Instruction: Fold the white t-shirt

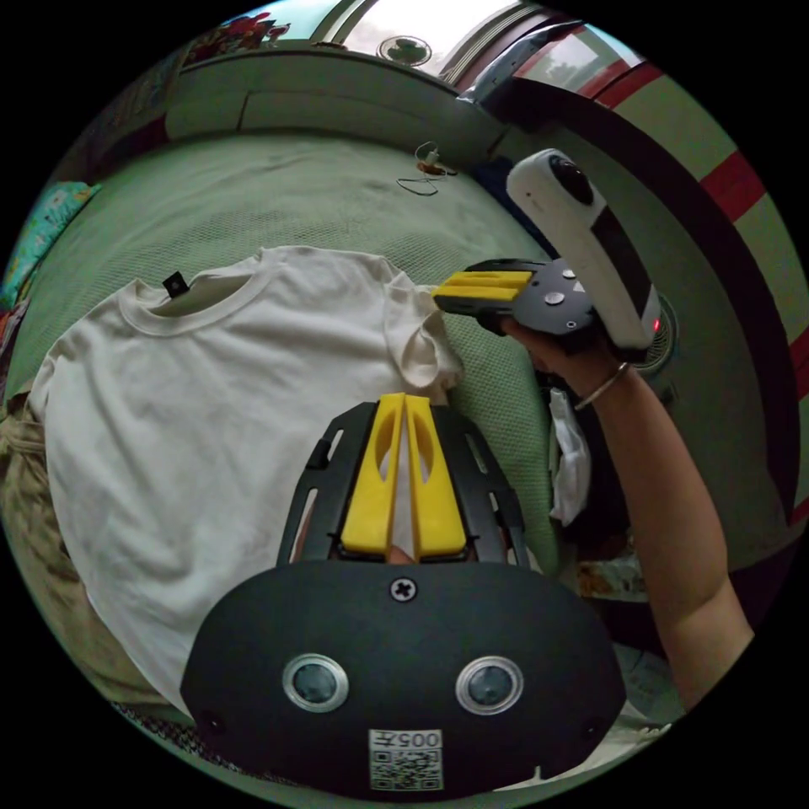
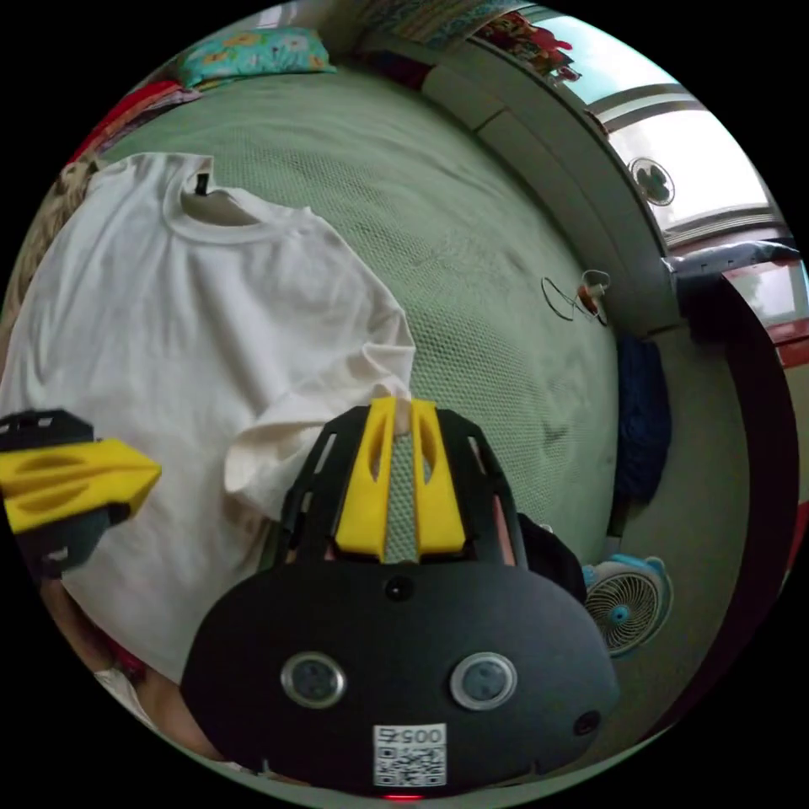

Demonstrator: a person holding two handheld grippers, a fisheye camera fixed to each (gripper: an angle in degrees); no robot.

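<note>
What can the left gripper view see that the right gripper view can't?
Left gripper view: a person's arm with a bracelet, holding the right gripper and its white camera.
Right gripper view: the left gripper seen from the side, over the t-shirt.
Both: the t-shirt spread on the green bed, and a cable lying farther up the bed.

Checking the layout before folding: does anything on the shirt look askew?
Yes. The white t-shirt lies mostly flat on the green bed, but the sleeve by the right gripper is bunched and curled.
</note>
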